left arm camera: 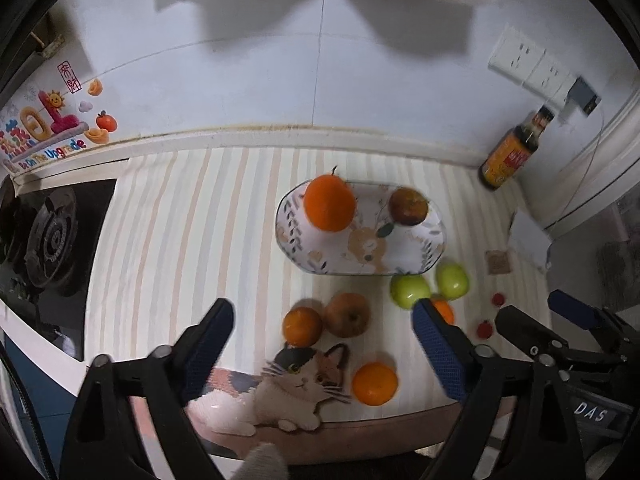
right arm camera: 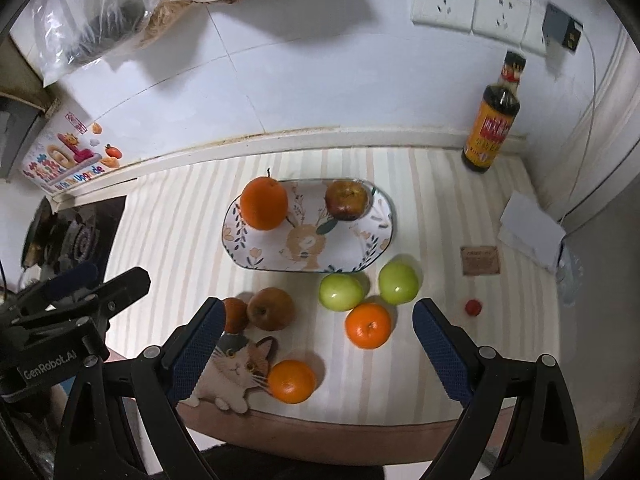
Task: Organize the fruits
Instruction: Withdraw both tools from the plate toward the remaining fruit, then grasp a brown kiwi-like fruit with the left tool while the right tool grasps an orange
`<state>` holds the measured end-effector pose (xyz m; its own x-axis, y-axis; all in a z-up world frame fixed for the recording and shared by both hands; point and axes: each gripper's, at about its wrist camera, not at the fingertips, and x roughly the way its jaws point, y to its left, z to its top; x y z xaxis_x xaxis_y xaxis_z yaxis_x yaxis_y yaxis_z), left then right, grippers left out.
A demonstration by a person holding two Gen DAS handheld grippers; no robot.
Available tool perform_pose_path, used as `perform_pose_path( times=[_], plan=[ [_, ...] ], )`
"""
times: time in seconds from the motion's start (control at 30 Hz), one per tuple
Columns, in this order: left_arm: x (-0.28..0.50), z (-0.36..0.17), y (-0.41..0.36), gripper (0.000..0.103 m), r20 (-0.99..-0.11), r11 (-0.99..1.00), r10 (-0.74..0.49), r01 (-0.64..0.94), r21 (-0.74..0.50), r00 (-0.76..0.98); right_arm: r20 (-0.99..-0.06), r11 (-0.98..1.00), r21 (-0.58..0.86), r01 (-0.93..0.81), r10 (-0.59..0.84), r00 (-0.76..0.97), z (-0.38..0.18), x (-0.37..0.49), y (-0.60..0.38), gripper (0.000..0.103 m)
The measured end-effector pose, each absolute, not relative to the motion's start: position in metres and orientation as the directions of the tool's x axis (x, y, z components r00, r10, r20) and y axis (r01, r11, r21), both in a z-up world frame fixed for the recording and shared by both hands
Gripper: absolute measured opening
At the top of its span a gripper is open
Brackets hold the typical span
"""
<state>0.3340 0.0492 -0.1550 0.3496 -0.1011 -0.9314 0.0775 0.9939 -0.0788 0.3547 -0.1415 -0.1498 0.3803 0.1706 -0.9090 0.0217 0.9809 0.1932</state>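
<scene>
A patterned oval plate (left arm camera: 400,254) (right arm camera: 352,248) holds a large orange (left arm camera: 329,203) (right arm camera: 264,203) and a dark red apple (left arm camera: 409,206) (right arm camera: 346,200). On the striped mat in front lie two green apples (left arm camera: 410,290) (right arm camera: 341,291), a brown apple (left arm camera: 347,315) (right arm camera: 271,308) and three small oranges (left arm camera: 375,383) (right arm camera: 368,325). My left gripper (left arm camera: 324,316) is open and empty above the brown apple. My right gripper (right arm camera: 316,316) is open and empty above the near fruits; it also shows at the right of the left wrist view (left arm camera: 536,312).
A soy sauce bottle (left arm camera: 514,150) (right arm camera: 494,116) stands at the back right corner. A gas stove (left arm camera: 48,236) (right arm camera: 68,232) lies left of the mat. Two small red items (left arm camera: 498,299) (right arm camera: 473,307) and a brown card (right arm camera: 480,261) lie right. A cat-shaped mat (left arm camera: 288,388) sits at the front edge.
</scene>
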Motion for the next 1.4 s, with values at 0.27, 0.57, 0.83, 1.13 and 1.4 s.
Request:
perform_pose_path(
  times=[0.27,0.57,0.83,1.13,1.4],
  plan=[
    [0.329,-0.222,0.063,0.101,-0.973,0.999,-0.025,0.048,-0.014,0.23,-0.949,0.953,0.292,0.081,0.278,0.149,-0.26,0.353,-0.133,0.097],
    [0.319,-0.286,0.076,0.101,-0.989,0.995,0.076,0.058,0.084,0.124,-0.949,0.954,0.288,0.081,0.296,-0.106,-0.378,0.334,-0.085,0.095],
    [0.338,-0.314,0.052,0.101,-0.988,0.962,0.084,0.248,0.115,0.131,-0.955,0.962,0.27,0.045,0.273,-0.112,-0.393,0.328,-0.078,0.067],
    [0.356,-0.348,0.017,0.085,-0.995,0.853,0.046,0.516,0.084,0.086,-0.95,0.959,0.273,0.073,0.281,-0.138,-0.398,0.328,-0.095,0.068],
    [0.36,-0.353,0.027,0.05,-0.999,0.898,-0.024,0.439,-0.007,0.034,-0.949,0.957,0.279,0.076,0.287,-0.134,-0.397,0.332,-0.095,0.068]
  ],
)
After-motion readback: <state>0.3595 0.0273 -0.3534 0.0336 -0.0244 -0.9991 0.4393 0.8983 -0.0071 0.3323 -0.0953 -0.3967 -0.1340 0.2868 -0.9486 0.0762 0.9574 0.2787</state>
